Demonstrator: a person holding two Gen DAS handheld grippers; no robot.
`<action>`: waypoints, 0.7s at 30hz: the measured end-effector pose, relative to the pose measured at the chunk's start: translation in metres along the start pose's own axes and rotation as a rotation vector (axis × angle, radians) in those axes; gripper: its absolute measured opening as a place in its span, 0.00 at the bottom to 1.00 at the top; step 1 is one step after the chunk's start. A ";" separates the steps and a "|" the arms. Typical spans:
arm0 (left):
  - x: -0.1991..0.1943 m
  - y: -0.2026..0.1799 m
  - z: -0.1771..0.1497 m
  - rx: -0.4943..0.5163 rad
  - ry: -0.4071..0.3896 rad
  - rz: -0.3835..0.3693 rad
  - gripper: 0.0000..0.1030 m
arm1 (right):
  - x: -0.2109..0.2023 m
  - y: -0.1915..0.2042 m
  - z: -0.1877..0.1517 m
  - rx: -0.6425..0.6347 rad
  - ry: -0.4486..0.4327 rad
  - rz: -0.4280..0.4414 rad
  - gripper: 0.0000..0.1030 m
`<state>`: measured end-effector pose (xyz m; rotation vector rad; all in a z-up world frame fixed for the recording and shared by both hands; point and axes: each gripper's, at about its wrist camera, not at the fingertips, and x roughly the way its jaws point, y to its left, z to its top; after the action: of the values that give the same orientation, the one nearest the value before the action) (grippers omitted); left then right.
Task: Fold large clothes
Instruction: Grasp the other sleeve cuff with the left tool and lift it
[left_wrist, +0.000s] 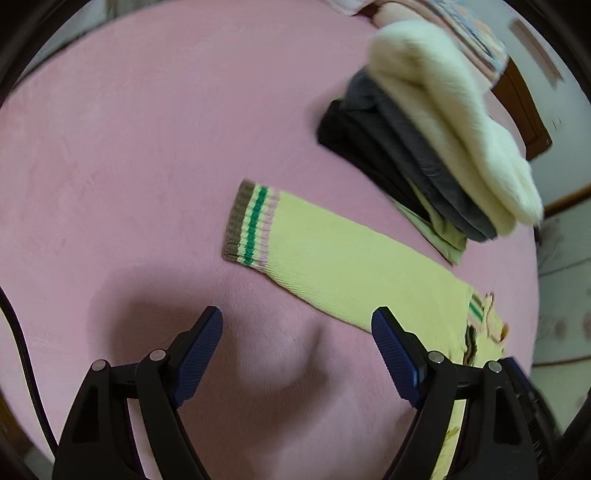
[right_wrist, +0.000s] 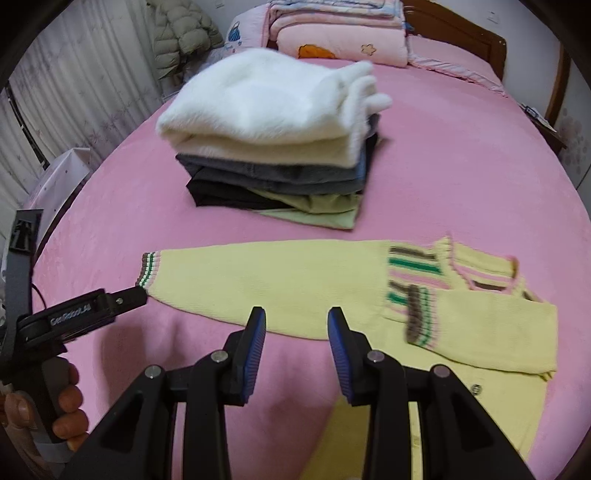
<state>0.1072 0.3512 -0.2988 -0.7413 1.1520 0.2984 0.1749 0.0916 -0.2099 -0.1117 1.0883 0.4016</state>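
The pink bed (right_wrist: 461, 177) takes up nearly everything, and most of it is bare: wide open sheet from 7 to 12 o'clock in the left wrist view, and another clear stretch at 3 o'clock in the right wrist view, out to the wooden bed frame (right_wrist: 480, 37). A heap of pink quilts (right_wrist: 340, 40) sits at 12 o'clock by the headboard.

Next biggest is the yellow sweater (right_wrist: 295, 291), lying flat across the lower middle of the bed. One sleeve runs out toward 9 o'clock and ends in a striped cuff (left_wrist: 251, 225), with free sheet all around that edge. The body is bunched at 4 o'clock, striped trim showing.

Above it, well apart, sits a folded stack (right_wrist: 273, 173): fluffy white sweater (right_wrist: 266, 107) on top, grey, black and green layers under it.

The left gripper (left_wrist: 297, 325) is spread wide over bare sheet, nothing between the jaws; its right finger tip overlaps the sleeve's lower edge. The right gripper (right_wrist: 296, 325) is partly spread, jaws empty, just at the sleeve's near edge. A hand (right_wrist: 66, 406) grips the left tool's handle at 8 o'clock.
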 end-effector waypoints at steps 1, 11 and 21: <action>0.008 0.006 0.002 -0.027 0.013 -0.027 0.77 | 0.006 0.004 0.000 -0.002 0.007 0.001 0.34; 0.058 0.014 0.014 -0.111 0.036 -0.159 0.69 | 0.034 0.015 0.000 0.037 0.034 0.016 0.34; 0.061 -0.004 0.036 -0.070 -0.024 -0.105 0.06 | 0.045 -0.006 -0.010 0.115 0.058 -0.003 0.34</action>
<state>0.1602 0.3628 -0.3451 -0.8550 1.0801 0.2594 0.1867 0.0953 -0.2543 -0.0231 1.1655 0.3338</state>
